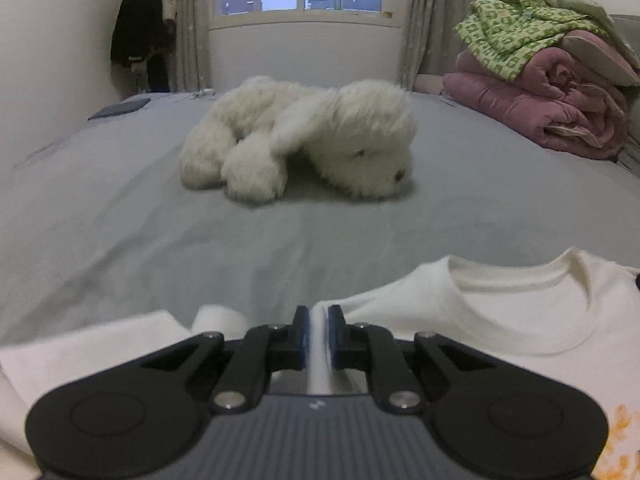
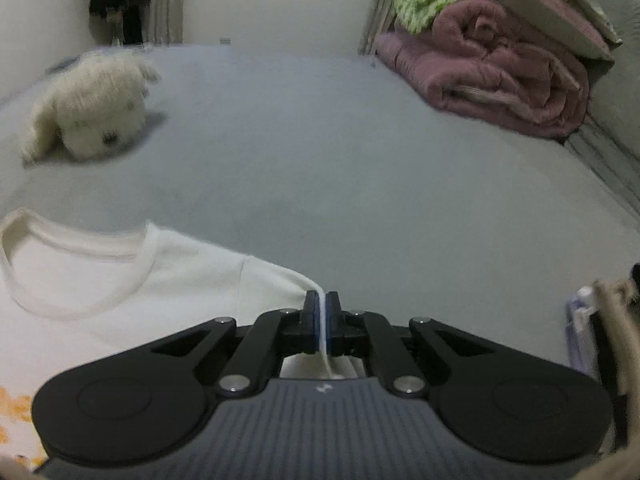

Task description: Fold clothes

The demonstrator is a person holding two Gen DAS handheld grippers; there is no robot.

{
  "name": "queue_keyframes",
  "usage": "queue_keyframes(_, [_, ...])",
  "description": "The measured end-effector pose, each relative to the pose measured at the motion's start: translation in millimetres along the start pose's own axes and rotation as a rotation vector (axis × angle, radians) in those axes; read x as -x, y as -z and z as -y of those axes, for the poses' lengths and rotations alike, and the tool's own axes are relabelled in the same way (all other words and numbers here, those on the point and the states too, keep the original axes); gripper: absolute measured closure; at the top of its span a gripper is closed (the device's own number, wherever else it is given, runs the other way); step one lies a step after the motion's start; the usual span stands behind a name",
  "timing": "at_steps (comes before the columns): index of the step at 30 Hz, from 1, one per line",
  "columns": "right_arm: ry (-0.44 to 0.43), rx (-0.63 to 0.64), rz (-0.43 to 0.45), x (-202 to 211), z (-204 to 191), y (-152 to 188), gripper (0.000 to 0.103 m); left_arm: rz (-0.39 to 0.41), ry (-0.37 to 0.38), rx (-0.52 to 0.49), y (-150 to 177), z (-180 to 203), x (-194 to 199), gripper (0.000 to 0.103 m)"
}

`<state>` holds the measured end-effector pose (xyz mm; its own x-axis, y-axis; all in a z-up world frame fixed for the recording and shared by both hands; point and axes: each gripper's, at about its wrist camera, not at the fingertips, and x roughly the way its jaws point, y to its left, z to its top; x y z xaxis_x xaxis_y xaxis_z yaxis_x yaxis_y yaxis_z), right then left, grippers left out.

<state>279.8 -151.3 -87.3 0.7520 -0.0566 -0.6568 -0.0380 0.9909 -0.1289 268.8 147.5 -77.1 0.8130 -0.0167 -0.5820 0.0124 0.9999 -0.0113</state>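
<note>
On the grey bed (image 1: 120,240), white T-shirt (image 1: 500,312), left tongs (image 1: 318,312) and right tongs (image 2: 321,300) each pinching its fabric

T-shirt (image 1: 500,312) on near bed (image 1: 320,240), plush dog (image 1: 304,140) behind, quilts (image 1: 552,92) far right

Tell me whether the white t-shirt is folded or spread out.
Mostly spread: the white t-shirt lies front up, collar open, on the bed, each shoulder pinched by a gripper. Lower part unseen.

The white T-shirt (image 1: 500,312) runs off the bottom edge in both views; its orange print (image 1: 622,436), cut off, seems unreadable.
</note>
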Motion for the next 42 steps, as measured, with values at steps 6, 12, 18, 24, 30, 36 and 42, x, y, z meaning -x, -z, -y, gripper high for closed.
queue_keyframes(6, [0.081,0.096,0.046,-4.4,-16.7,9.4,0.098,-0.006,0.022,0.057,1.3,-8.8,-2.5,0.087])
queue_keyframes(12, [0.063,0.079,0.062,10.8,-14.4,7.6,0.089,-0.008,-0.01,0.078,1.2,-1.7,15.6,0.036])
queue_keyframes(18, [0.027,0.048,0.096,42.0,-11.7,2.9,0.063,-0.001,0.008,0.076,10.1,12.8,45.8,0.03])
queue_keyframes(24, [-0.102,0.047,0.127,83.9,-25.1,13.4,0.063,0.011,0.066,0.06,27.2,33.4,77.1,0.028])
queue_keyframes(30, [-0.297,0.103,0.089,108.4,-52.9,46.9,0.063,0.013,0.133,0.015,52.7,53.3,98.2,0.025])
queue_keyframes(36, [-0.349,0.146,0.028,112.2,-63.2,89.2,0.059,0.013,0.134,-0.032,79.9,52.4,113.7,0.024])
queue_keyframes(42, [-0.366,0.071,0.002,125.1,-36.4,100.2,0.061,0.002,0.117,-0.001,93.3,29.5,130.3,0.024])
